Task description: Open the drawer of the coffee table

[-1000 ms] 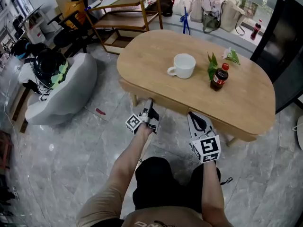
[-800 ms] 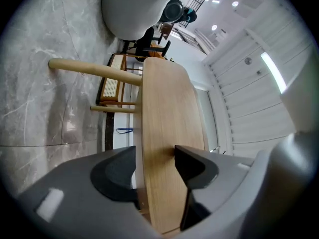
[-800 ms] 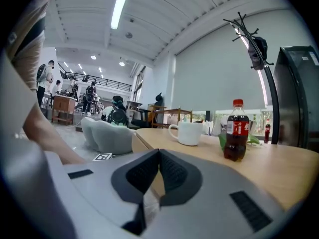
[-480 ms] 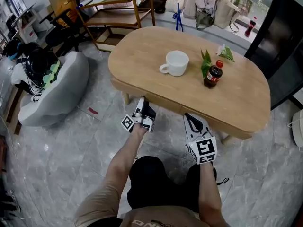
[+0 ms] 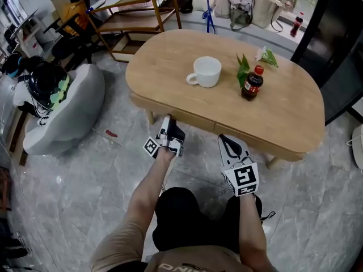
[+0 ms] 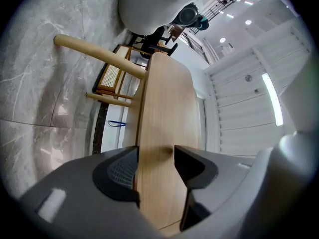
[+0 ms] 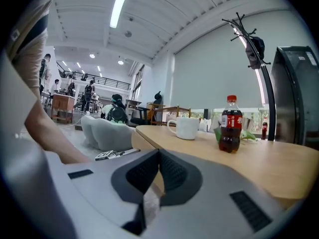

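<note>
The oval wooden coffee table (image 5: 283, 103) stands in front of me, and its drawer front (image 5: 195, 119) runs along the near side under the top. My left gripper (image 5: 169, 122) reaches that front. In the left gripper view it (image 6: 155, 153) is open, with the wooden front (image 6: 162, 98) filling the gap between its jaws; I cannot tell whether they touch it. My right gripper (image 5: 226, 140) hangs just short of the front, further right, and in its own view it (image 7: 158, 156) is shut on nothing.
A white mug (image 5: 205, 71), a cola bottle (image 5: 252, 83) and a green sprig (image 5: 244, 67) stand on the tabletop. A grey beanbag (image 5: 68, 109) lies at the left, with a wooden shelf (image 5: 136, 10) behind it. A black cabinet (image 5: 340, 27) stands at the right.
The head view has drifted, so the table sits slightly higher and more to the left. Both grippers stay at the table's front, the left one a little closer to the drawer front.
</note>
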The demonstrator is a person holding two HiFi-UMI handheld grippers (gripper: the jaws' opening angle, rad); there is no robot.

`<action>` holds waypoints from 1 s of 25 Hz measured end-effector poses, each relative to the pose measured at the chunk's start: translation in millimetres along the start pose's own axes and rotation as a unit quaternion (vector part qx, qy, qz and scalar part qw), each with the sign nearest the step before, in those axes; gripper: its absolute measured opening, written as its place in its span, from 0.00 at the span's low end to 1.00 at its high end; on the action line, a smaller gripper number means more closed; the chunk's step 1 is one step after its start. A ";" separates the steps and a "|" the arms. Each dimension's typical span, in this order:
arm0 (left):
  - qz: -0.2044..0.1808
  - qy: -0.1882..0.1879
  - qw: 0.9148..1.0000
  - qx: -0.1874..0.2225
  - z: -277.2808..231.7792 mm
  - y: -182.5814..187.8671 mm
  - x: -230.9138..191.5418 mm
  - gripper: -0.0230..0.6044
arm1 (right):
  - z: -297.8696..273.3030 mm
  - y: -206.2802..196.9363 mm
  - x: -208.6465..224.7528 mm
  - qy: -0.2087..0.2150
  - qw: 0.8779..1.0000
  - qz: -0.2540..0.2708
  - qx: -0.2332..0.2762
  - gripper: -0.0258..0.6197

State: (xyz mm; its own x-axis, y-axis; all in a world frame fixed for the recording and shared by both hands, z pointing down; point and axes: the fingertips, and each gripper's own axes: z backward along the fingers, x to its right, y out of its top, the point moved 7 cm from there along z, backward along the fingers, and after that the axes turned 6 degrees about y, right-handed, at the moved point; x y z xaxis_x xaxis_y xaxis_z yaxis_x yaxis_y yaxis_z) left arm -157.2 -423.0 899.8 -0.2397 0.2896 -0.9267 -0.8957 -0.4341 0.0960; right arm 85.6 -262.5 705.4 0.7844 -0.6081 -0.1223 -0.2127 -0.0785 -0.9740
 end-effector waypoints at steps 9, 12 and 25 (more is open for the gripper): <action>-0.015 -0.005 1.000 -0.020 18.4 -0.2 7.4 0.36 | 5.3 1.4 3.4 0.001 1.000 -0.008 0.005 0.05; -0.021 -0.001 1.000 -0.021 35.5 0.0 13.9 0.36 | 2.3 4.6 -3.0 0.008 1.000 -0.009 0.009 0.05; -0.032 0.006 0.999 -0.035 100.6 -3.0 43.3 0.35 | 8.1 11.7 -21.9 0.035 0.999 -0.015 0.019 0.05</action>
State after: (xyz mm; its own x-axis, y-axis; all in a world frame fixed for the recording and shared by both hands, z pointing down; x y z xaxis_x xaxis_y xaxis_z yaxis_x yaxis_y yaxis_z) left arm -202.5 -323.3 896.0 -0.1785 0.3085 -0.9343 -0.8807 -0.4736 0.0119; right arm 70.6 -243.7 695.1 0.7468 -0.6603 -0.0795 -0.1651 -0.0682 -0.9839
